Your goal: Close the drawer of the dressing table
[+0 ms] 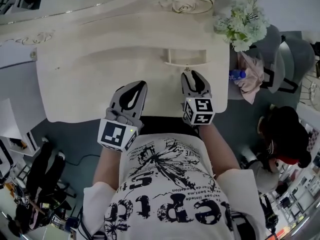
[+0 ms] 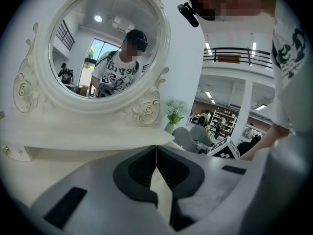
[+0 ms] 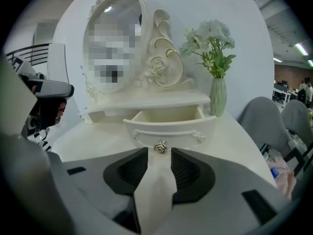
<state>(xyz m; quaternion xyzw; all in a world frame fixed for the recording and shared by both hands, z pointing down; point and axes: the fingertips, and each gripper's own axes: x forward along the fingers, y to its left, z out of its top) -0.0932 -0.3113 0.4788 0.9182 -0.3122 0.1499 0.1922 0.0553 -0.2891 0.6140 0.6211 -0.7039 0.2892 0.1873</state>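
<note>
The white dressing table (image 1: 85, 79) has a small drawer (image 1: 186, 57) pulled out from under its mirror shelf. In the right gripper view the drawer (image 3: 168, 126) stands open, and its silver rose knob (image 3: 161, 146) sits right at the tips of my right gripper (image 3: 160, 152). The jaws are open, with a gap on each side of the knob. In the head view the right gripper (image 1: 191, 74) points at the drawer front. My left gripper (image 1: 139, 85) hovers over the tabletop to its left. Its jaws (image 2: 156, 150) are shut on nothing.
An oval mirror (image 2: 105, 43) rises at the back of the table. A vase of white flowers (image 1: 244, 21) stands on the right corner, beside the drawer (image 3: 215, 58). Grey chairs (image 1: 287, 59) with cloth and a blue bottle (image 1: 236, 74) stand to the right. A person (image 1: 280, 134) crouches there.
</note>
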